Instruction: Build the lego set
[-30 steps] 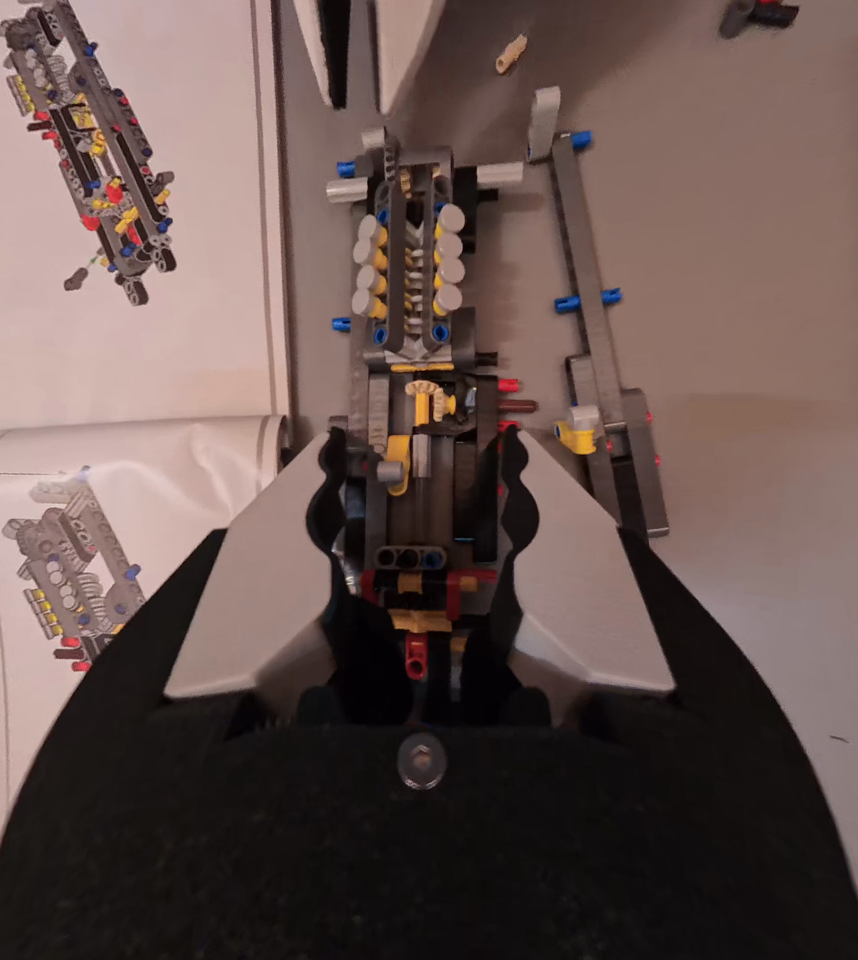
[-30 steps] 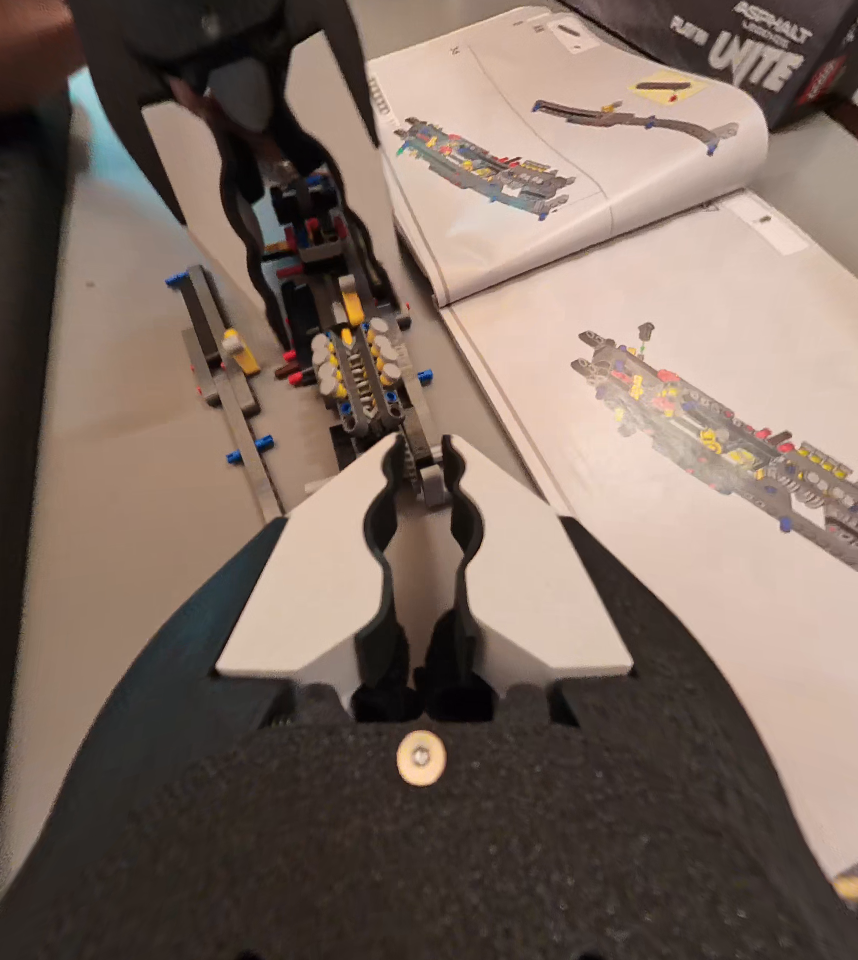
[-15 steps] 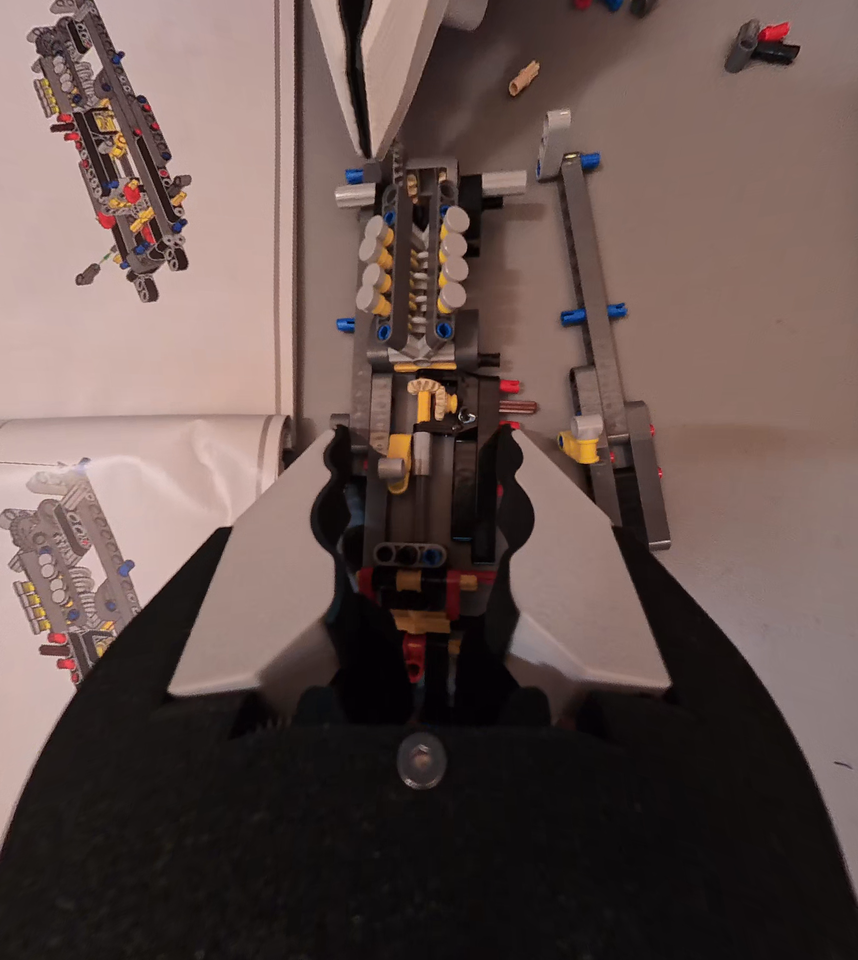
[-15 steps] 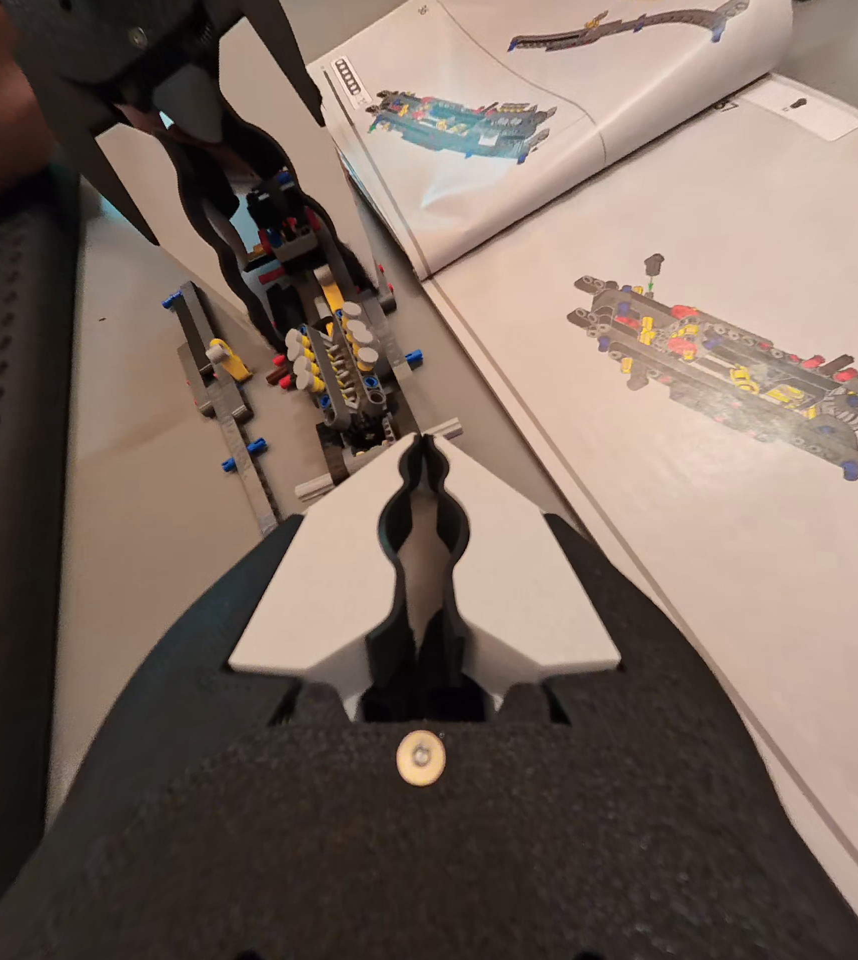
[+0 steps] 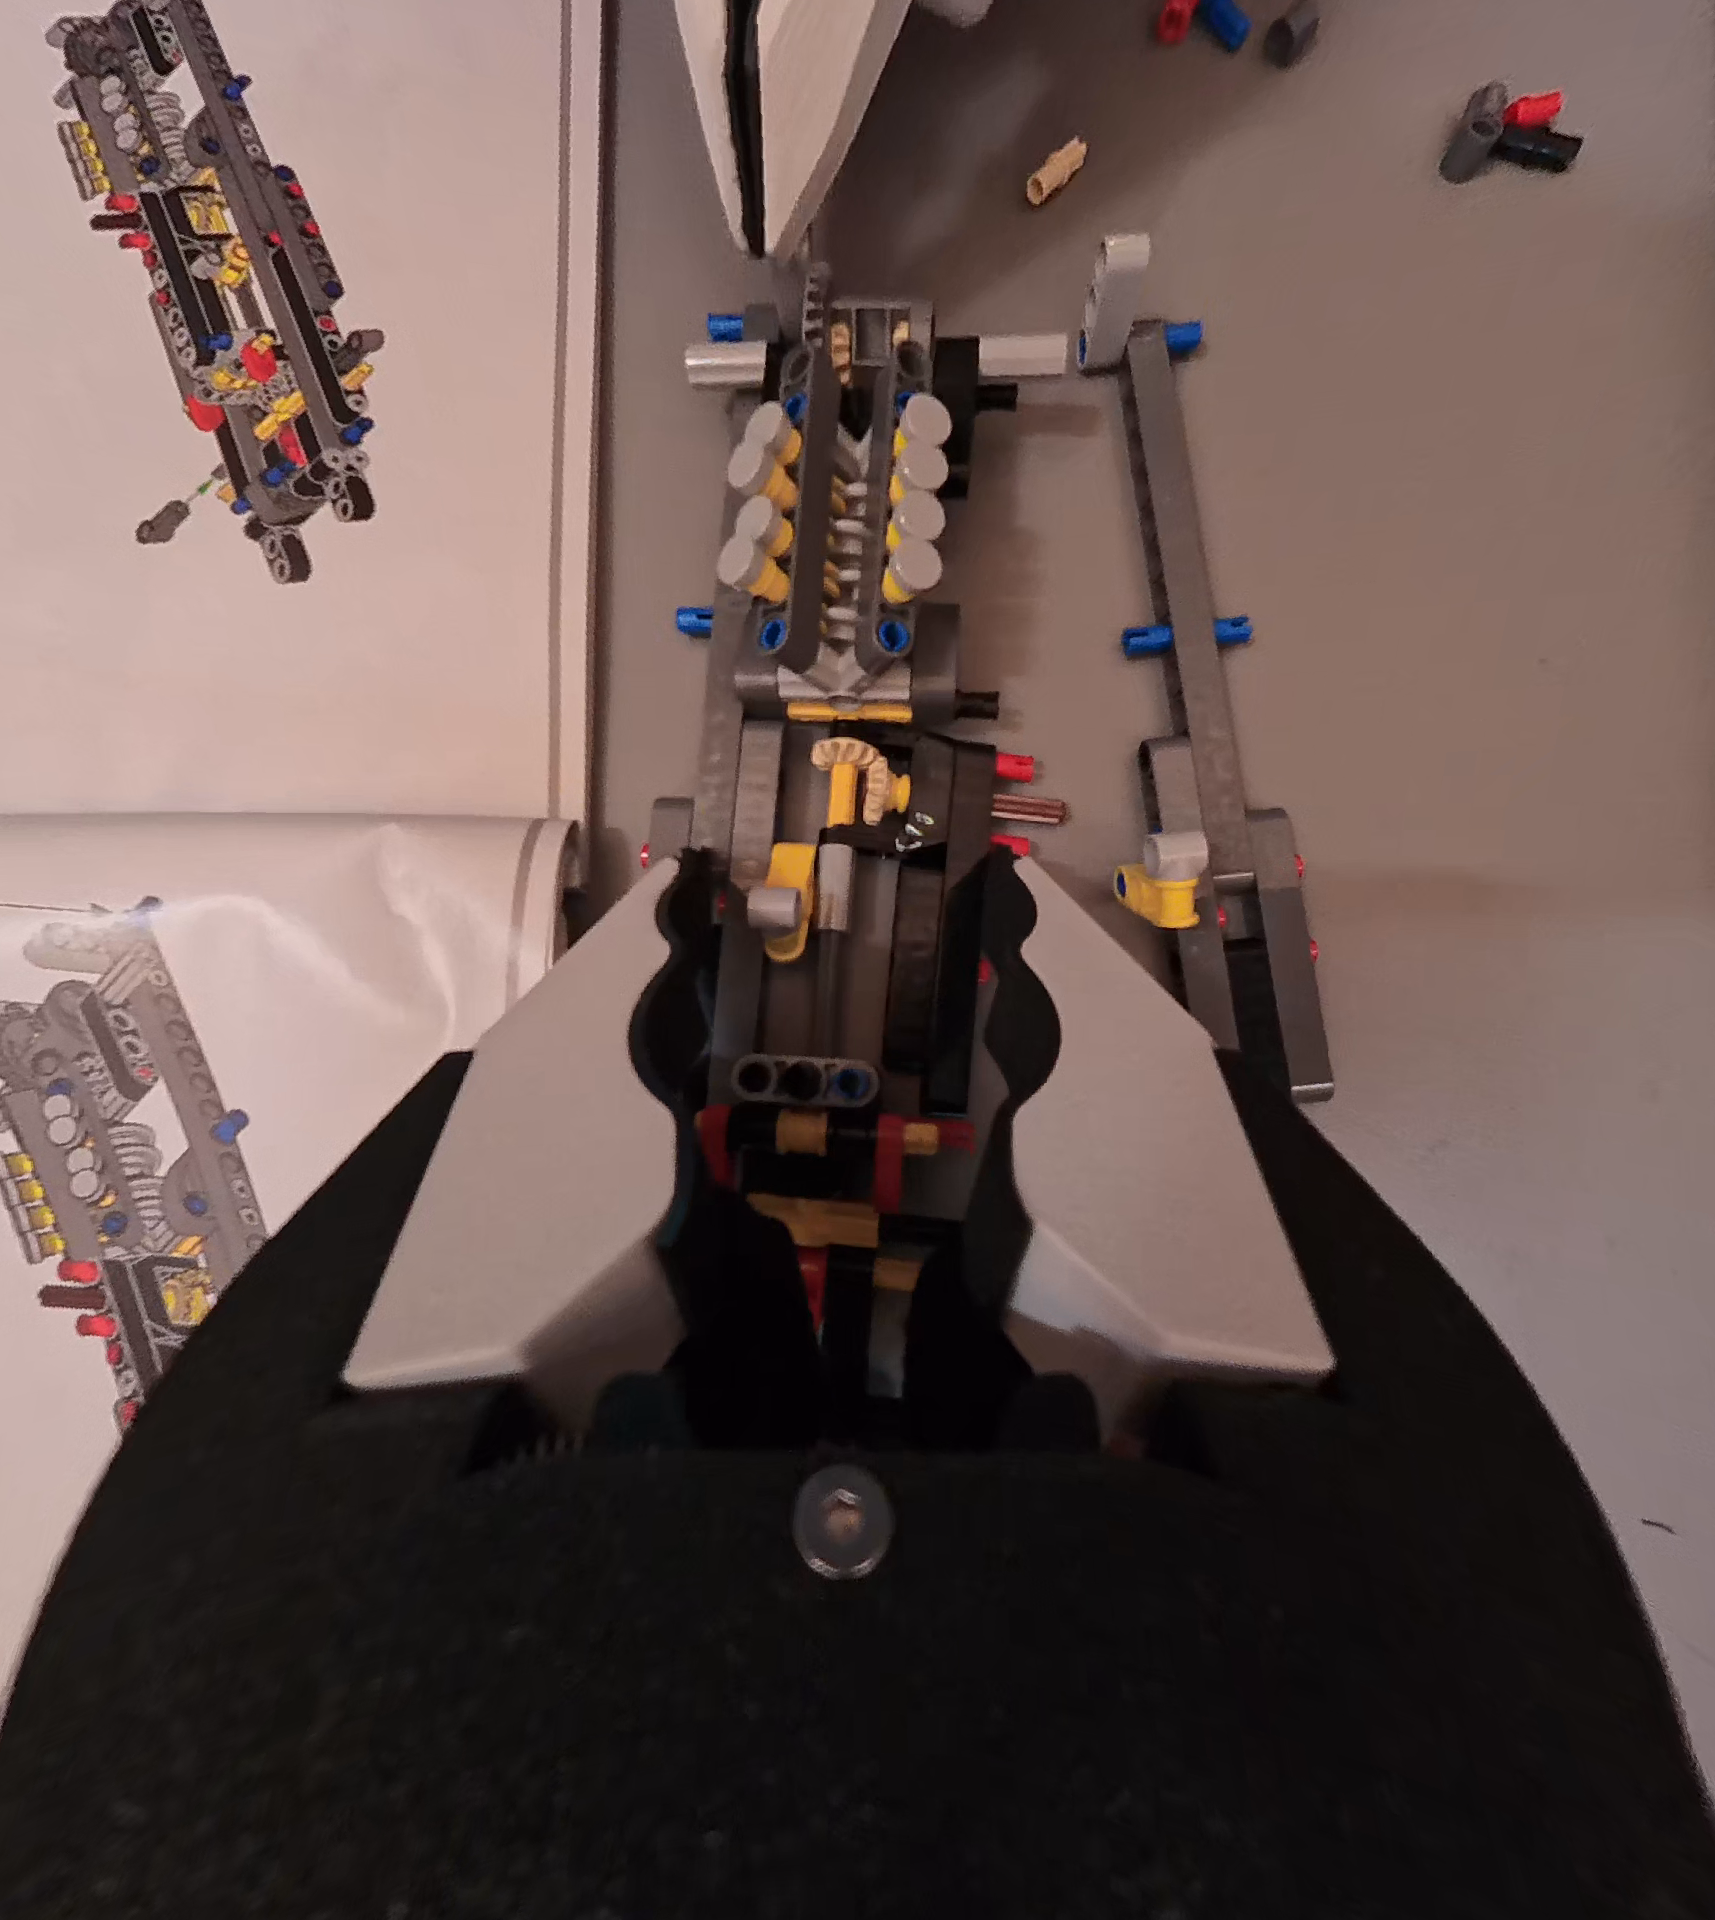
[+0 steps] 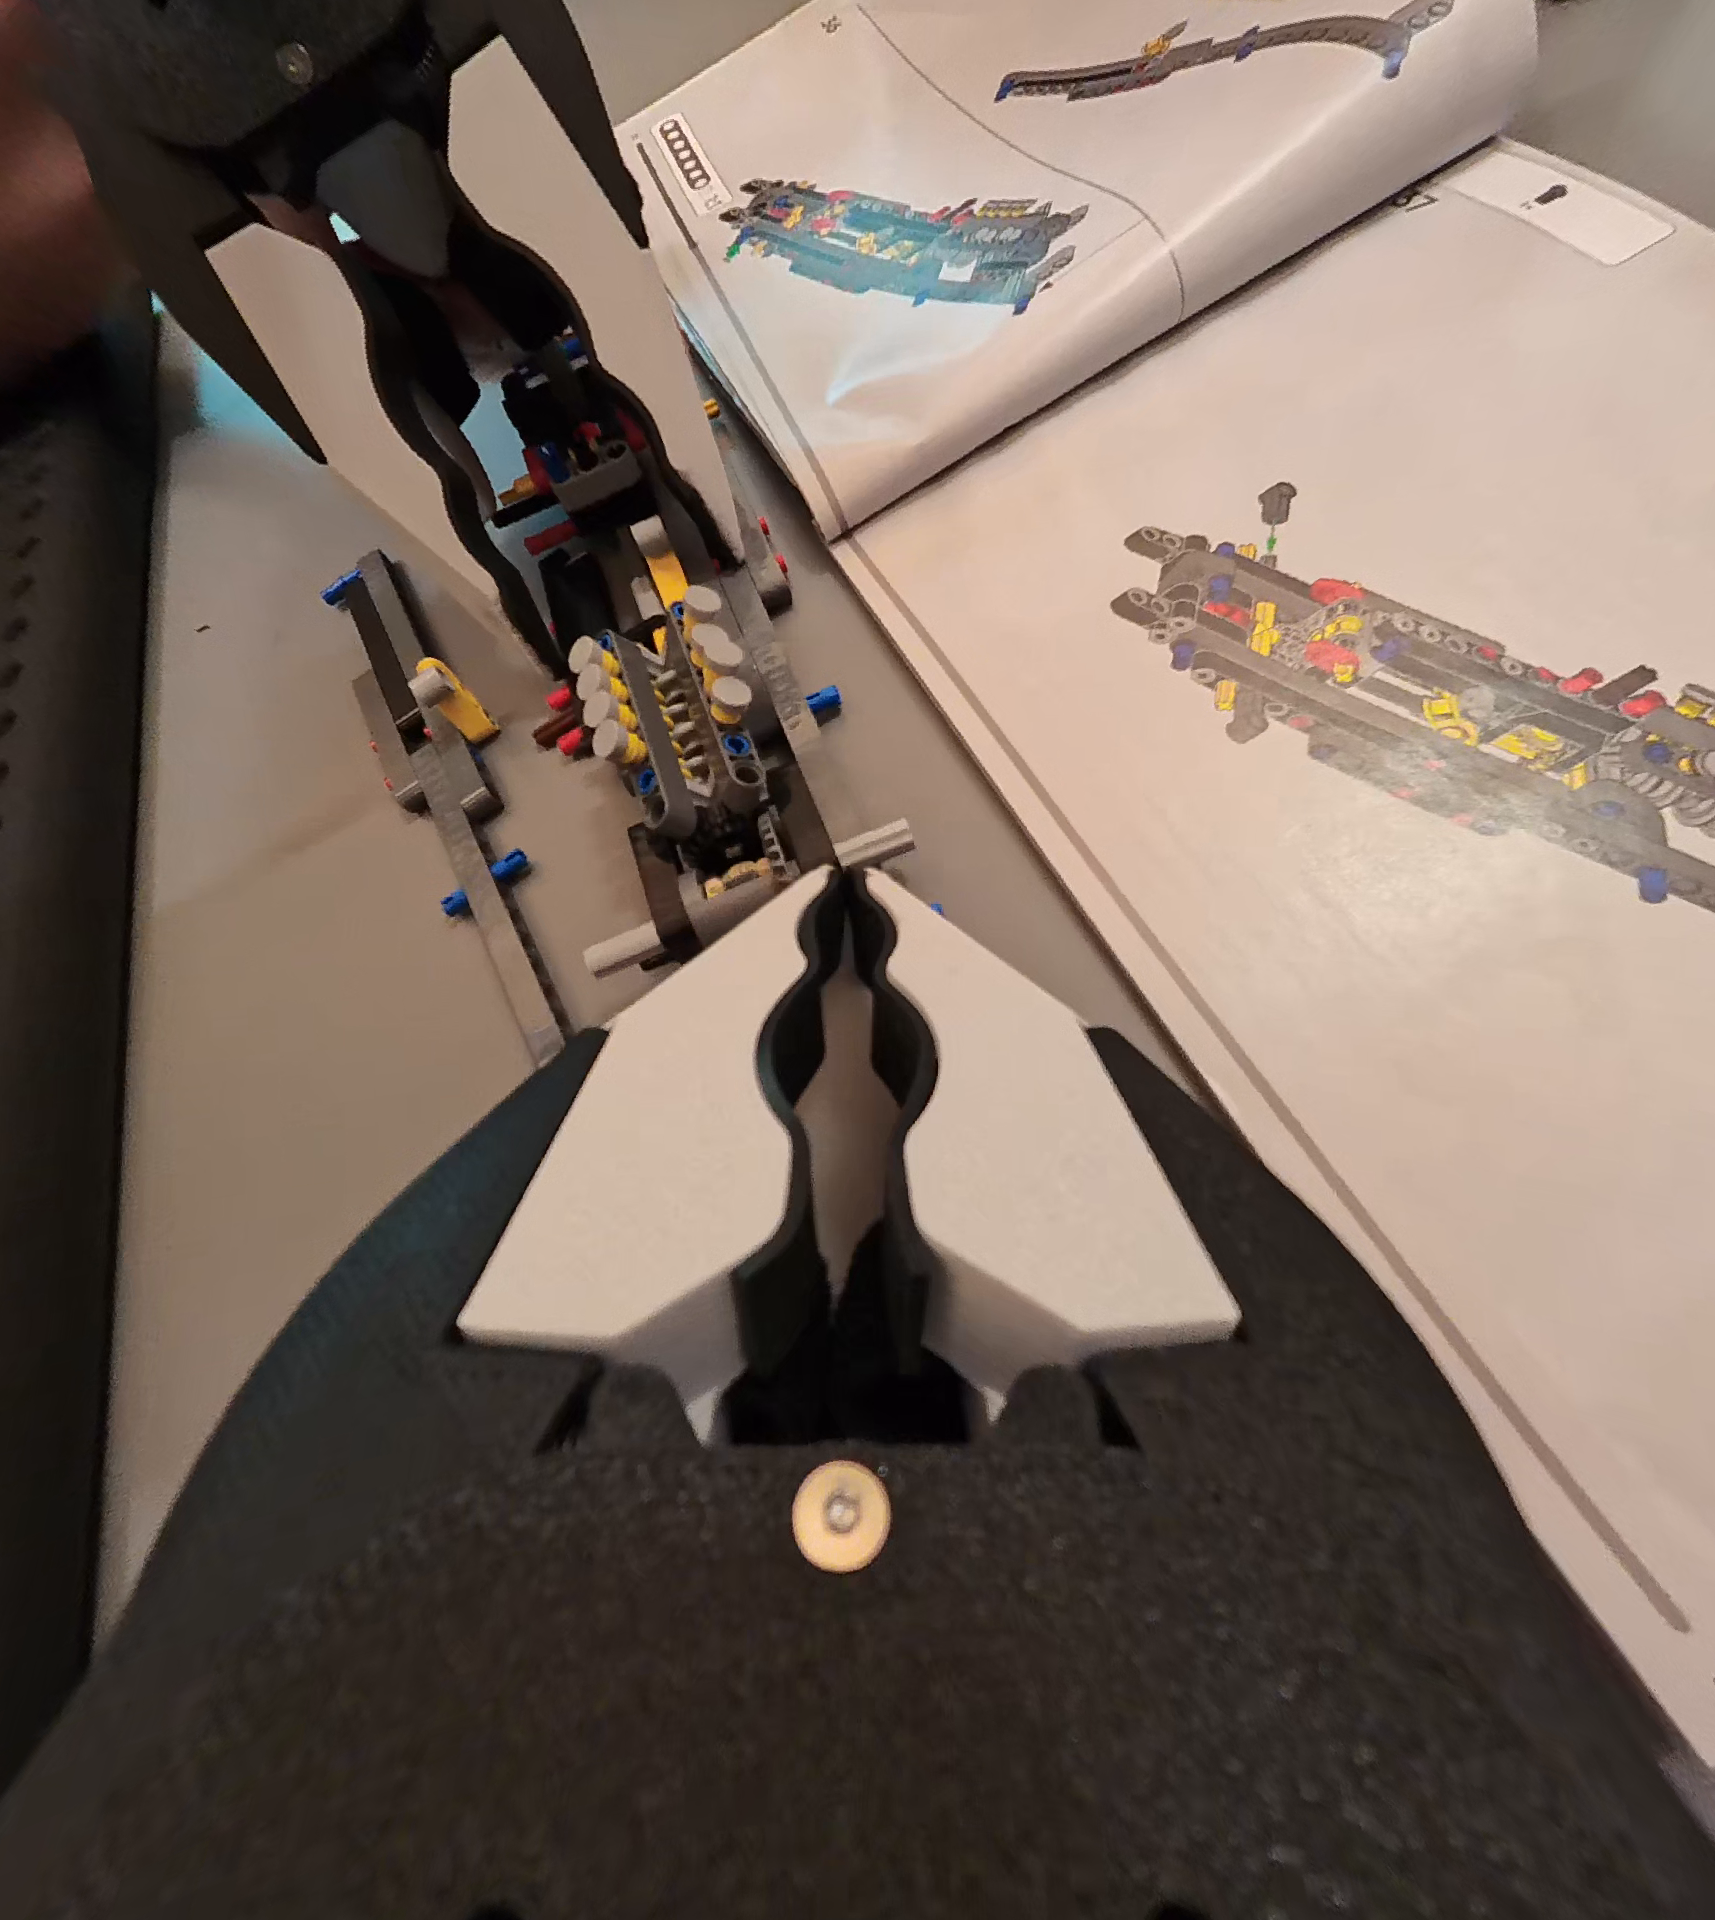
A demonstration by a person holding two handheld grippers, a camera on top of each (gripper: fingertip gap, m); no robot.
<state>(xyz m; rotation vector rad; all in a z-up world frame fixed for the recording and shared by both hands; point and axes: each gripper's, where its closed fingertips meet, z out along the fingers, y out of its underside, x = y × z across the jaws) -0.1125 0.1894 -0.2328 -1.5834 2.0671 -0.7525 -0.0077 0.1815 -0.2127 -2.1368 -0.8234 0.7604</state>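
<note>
The long plastic lego chassis (image 5: pixel 837 665), built of grey studless beams with yellow cylinders capped in pale grey discs and small blue and red pins, lies flat on the smooth grey table (image 5: pixel 1455 1299). The left gripper (image 5: pixel 837 883), with pale matte wedge-shaped fingers lined with wavy black pads, clasps the chassis's dark rear end from both sides. The right gripper (image 6: pixel 848 878), of the same shape on a rough black foam-like body, has its fingers pressed together at the tips with nothing between them, the tips just beside the chassis's front end near a pale grey axle tube (image 6: pixel 874 844). A separate slim grey beam assembly (image 5: pixel 1206 675) with a yellow elbow piece lies parallel beside the chassis. An open paper instruction booklet (image 6: pixel 1352 987) lies flat on the other side, its upper page curled.
</note>
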